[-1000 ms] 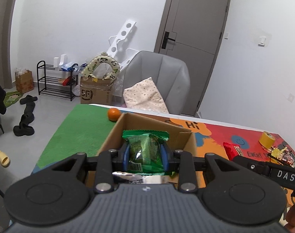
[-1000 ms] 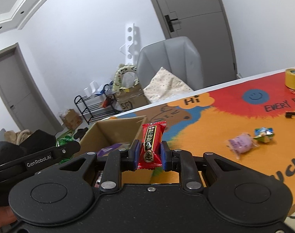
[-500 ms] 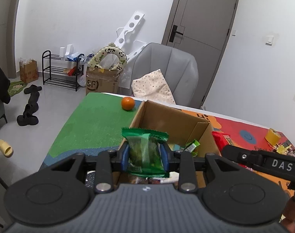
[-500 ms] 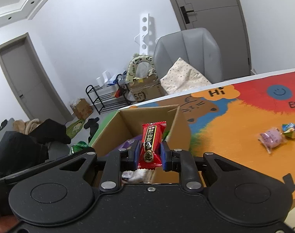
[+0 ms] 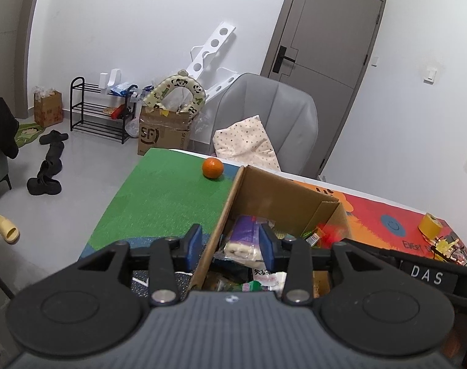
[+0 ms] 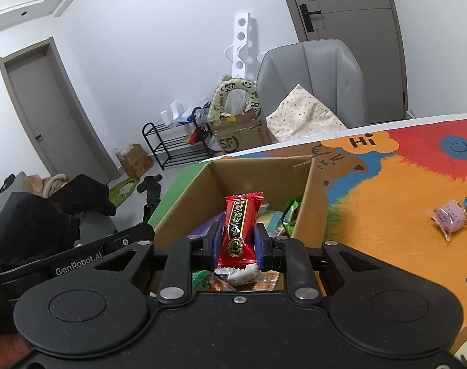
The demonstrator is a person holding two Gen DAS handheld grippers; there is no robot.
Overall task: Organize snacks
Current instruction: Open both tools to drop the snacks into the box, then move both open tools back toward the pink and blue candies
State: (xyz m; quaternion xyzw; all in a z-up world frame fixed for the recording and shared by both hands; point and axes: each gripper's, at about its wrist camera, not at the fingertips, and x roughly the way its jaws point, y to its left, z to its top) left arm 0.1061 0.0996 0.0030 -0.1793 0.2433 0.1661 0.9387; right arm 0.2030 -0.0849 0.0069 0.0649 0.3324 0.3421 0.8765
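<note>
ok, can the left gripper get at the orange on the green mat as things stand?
Probably yes. The left gripper is open with nothing between its pads, and the orange sits alone on the green mat beside the cardboard box. Only the box's left wall lies near the path.

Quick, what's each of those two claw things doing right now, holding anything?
Left gripper: open, jaws just opened, nothing gripped, over the cardboard box.
Right gripper: closed on a red snack packet, above the box.
</note>
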